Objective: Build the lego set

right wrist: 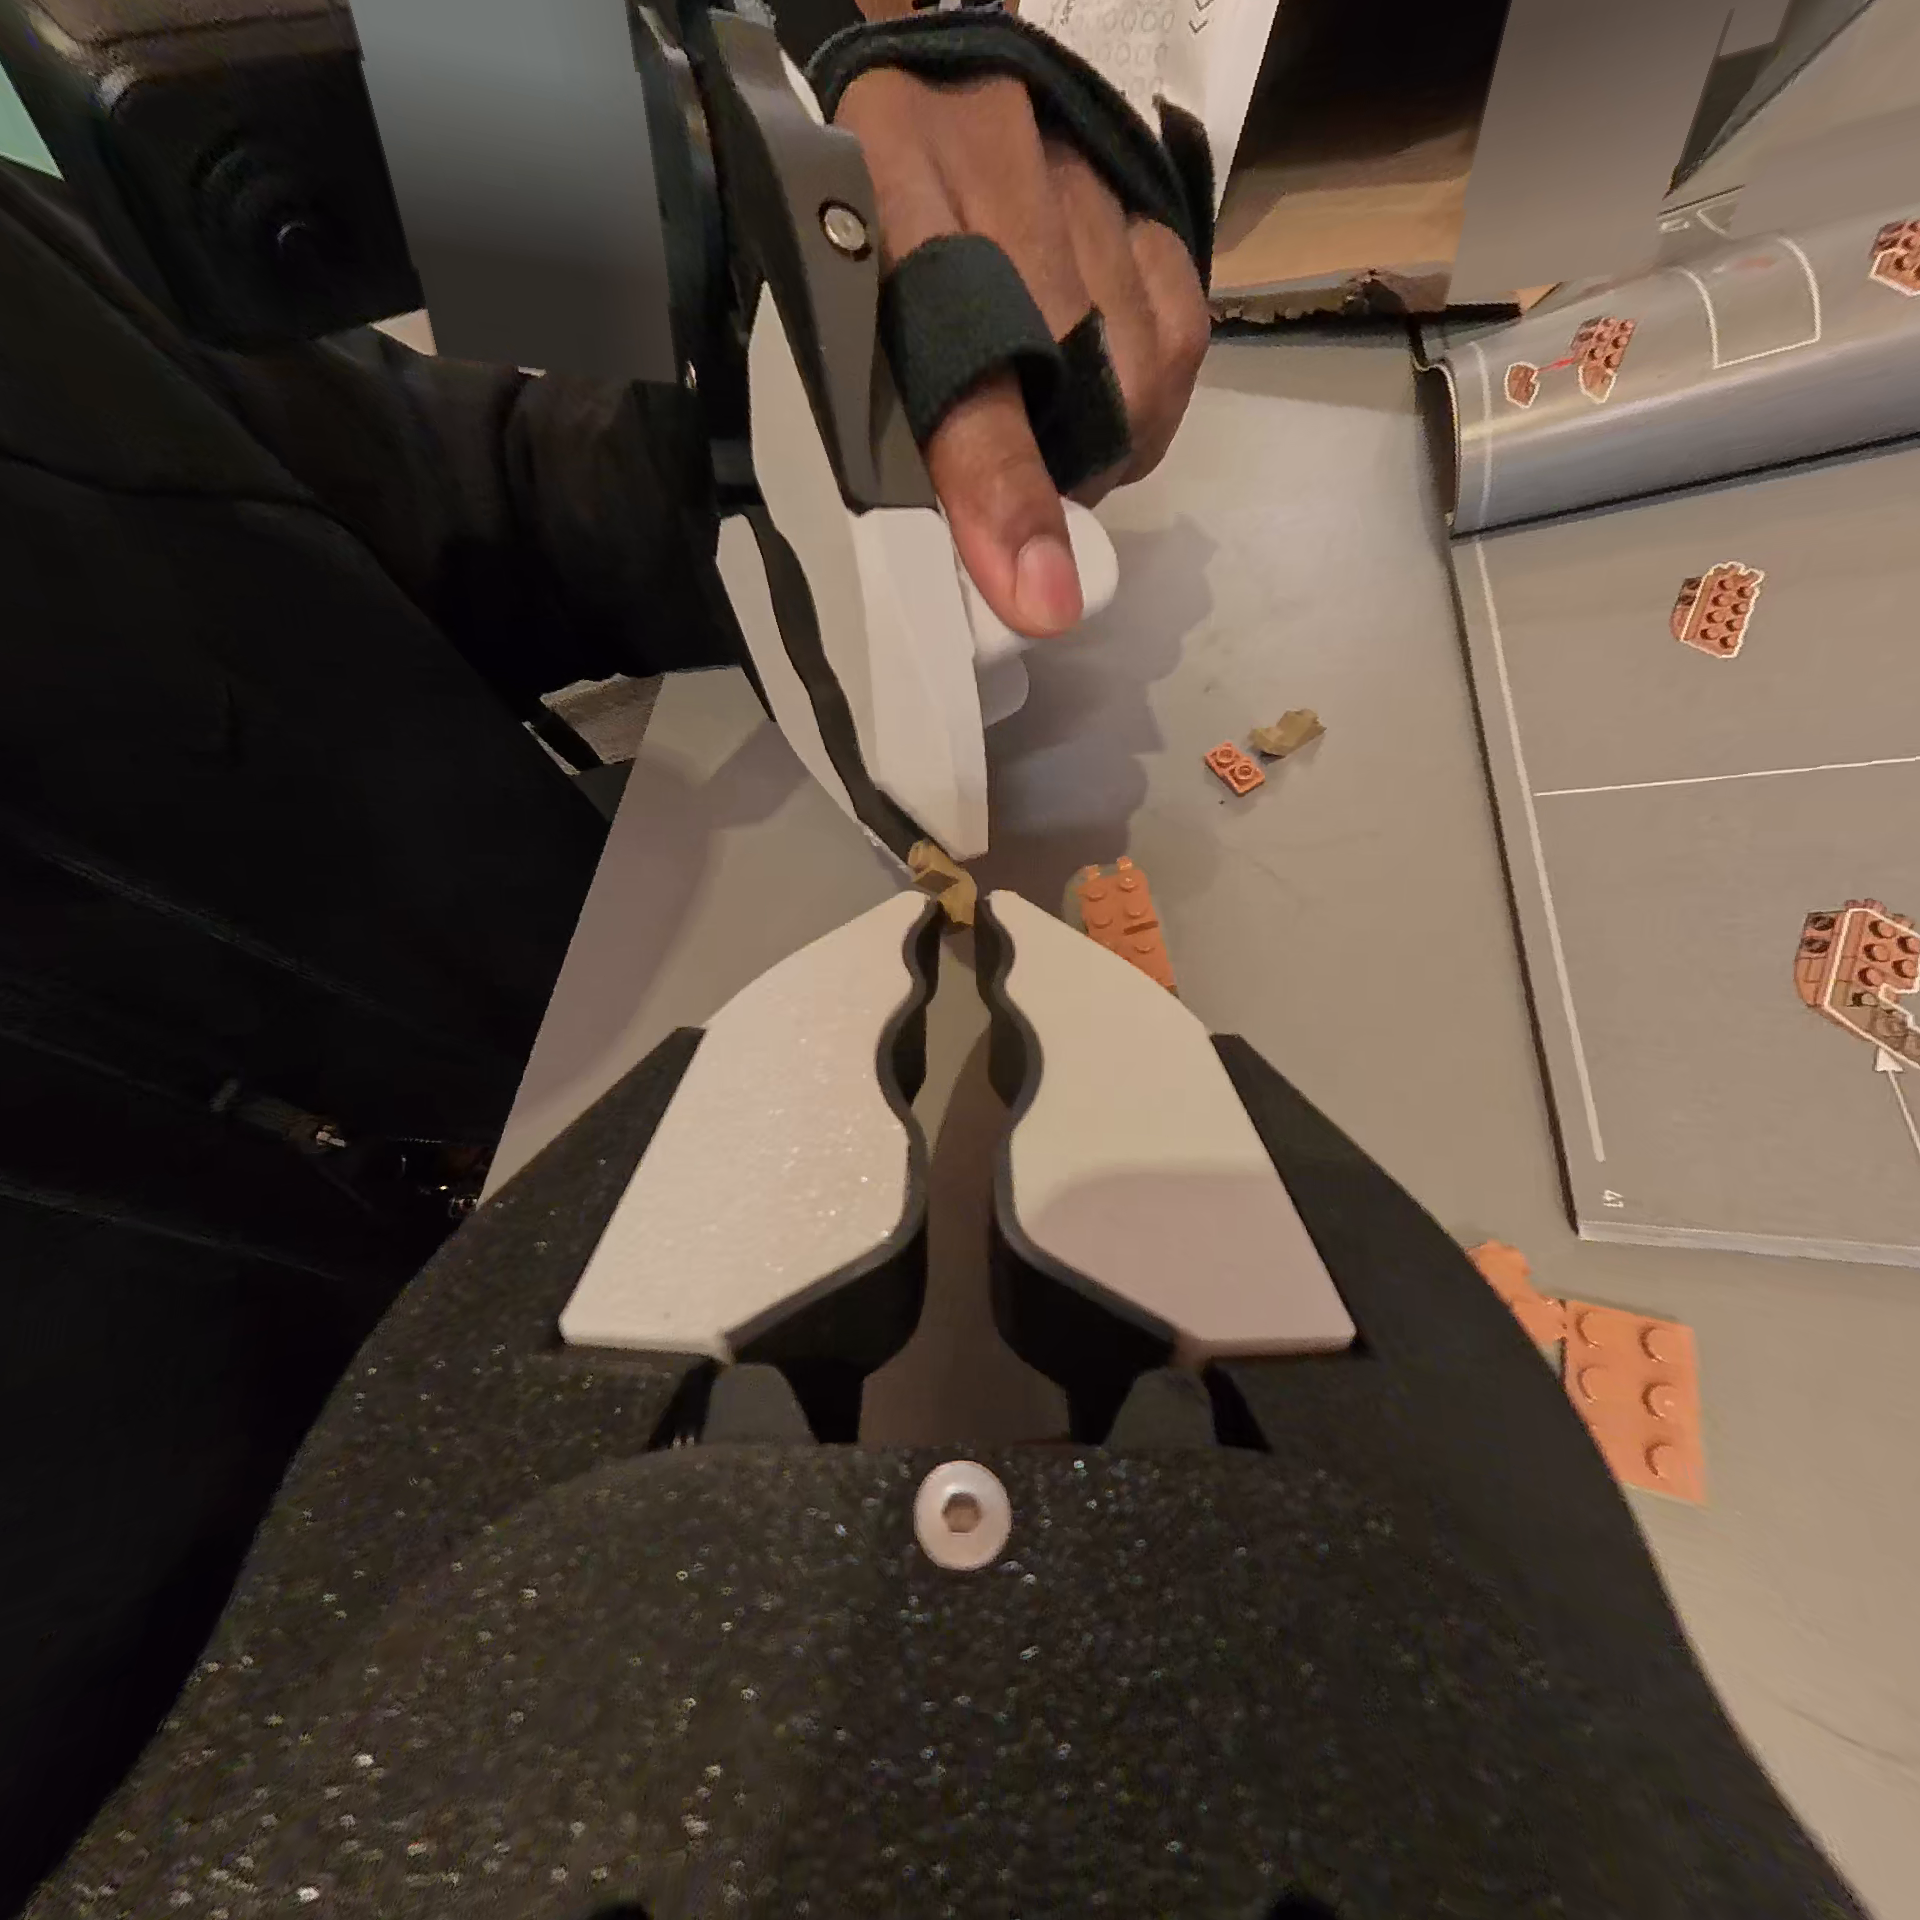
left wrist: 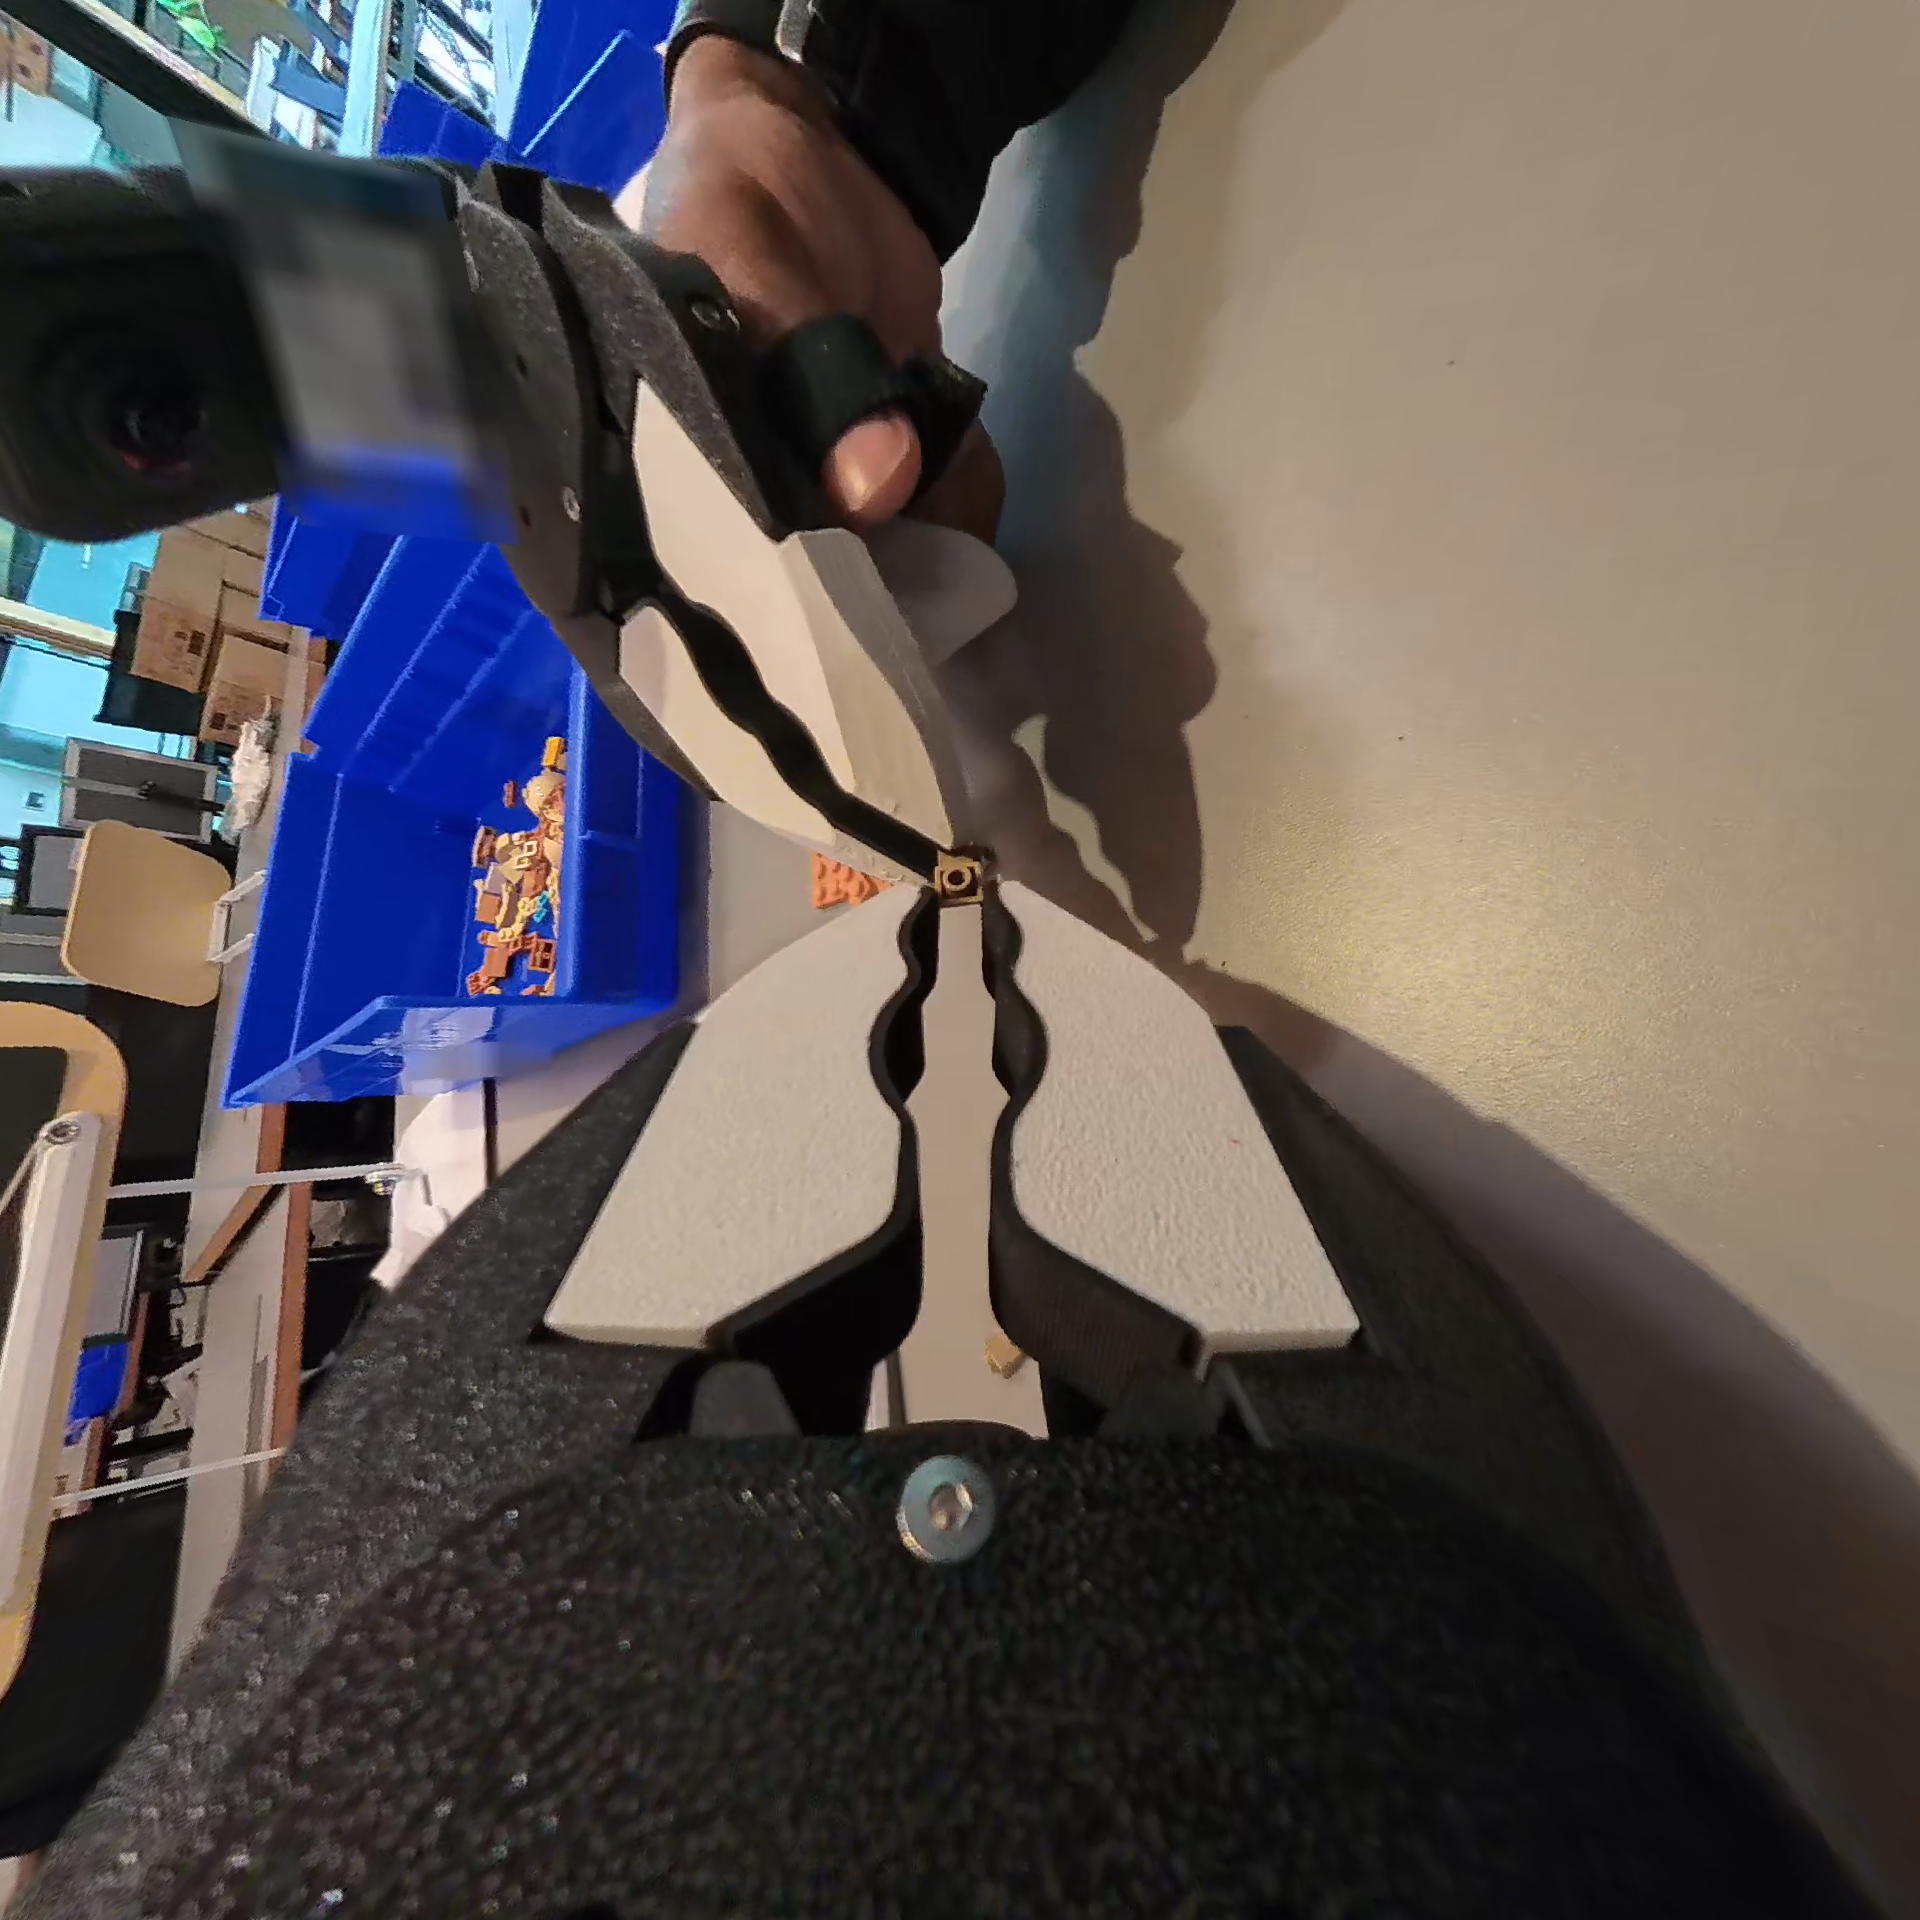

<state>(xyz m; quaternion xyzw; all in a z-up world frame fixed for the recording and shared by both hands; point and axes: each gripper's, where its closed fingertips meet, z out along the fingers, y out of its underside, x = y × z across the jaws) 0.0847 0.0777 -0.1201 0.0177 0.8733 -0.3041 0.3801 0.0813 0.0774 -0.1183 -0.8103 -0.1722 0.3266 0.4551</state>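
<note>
Close in, the left gripper [left wrist: 958, 902] pinches a small tan plastic brick [left wrist: 957, 880], jaws nearly shut, while the right gripper [right wrist: 954, 914] clamps the same piece's other end. Farther at two o'clock, an orange studded plate [right wrist: 1127, 920] lies on the grey surface [right wrist: 1351, 987].

Two grippers in play, the left gripper [left wrist: 958, 902] and the right gripper [right wrist: 956, 914], with two hands behind them, one [left wrist: 800, 229] and another [right wrist: 1029, 291]. One small tan brick [left wrist: 957, 879] sits at the meeting tips. On the grey table [right wrist: 1351, 987]: one orange studded plate [right wrist: 1127, 920] beside the tips, one little two-stud orange piece [right wrist: 1234, 769], one loose tan piece [right wrist: 1288, 730], one larger orange plate [right wrist: 1631, 1392] nearer the camera. One open instruction booklet [right wrist: 1714, 831]. Blue bins [left wrist: 447, 894], several, exact number unclear; one holds a heap of bricks [left wrist: 520, 883], too many to count.
</note>
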